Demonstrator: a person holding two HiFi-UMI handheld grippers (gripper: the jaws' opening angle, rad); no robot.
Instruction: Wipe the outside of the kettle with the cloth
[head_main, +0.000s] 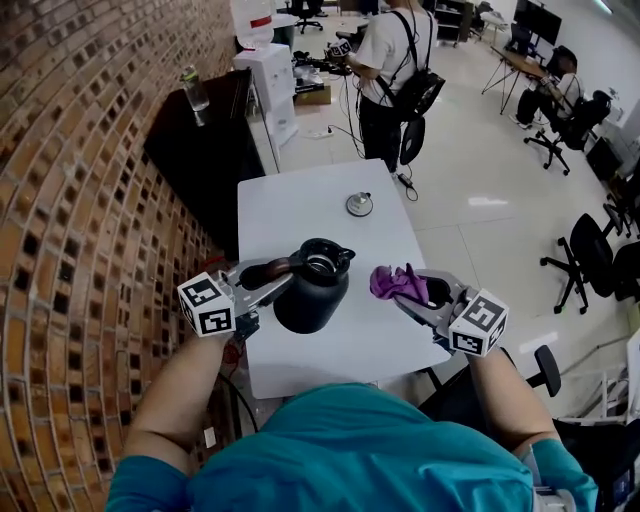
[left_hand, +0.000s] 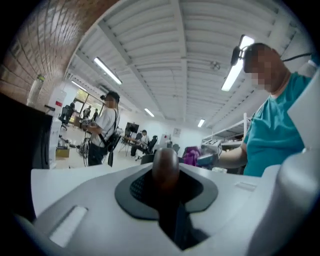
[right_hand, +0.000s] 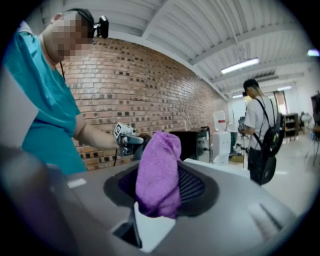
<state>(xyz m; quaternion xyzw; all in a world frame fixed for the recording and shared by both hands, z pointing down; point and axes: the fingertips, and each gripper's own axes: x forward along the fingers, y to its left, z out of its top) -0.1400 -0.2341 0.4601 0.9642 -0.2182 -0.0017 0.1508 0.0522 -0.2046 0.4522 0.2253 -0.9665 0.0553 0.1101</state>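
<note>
Head view: my left gripper (head_main: 268, 275) clamps the brown handle (head_main: 262, 272) of the black rounded kettle (head_main: 312, 300)
Right gripper view: my right gripper (right_hand: 161, 192) pinches the purple terry cloth (right_hand: 159, 165) between its fingers

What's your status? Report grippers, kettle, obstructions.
Left gripper shut on kettle handle. Right gripper shut on cloth, clear of kettle. Nothing between them.
</note>
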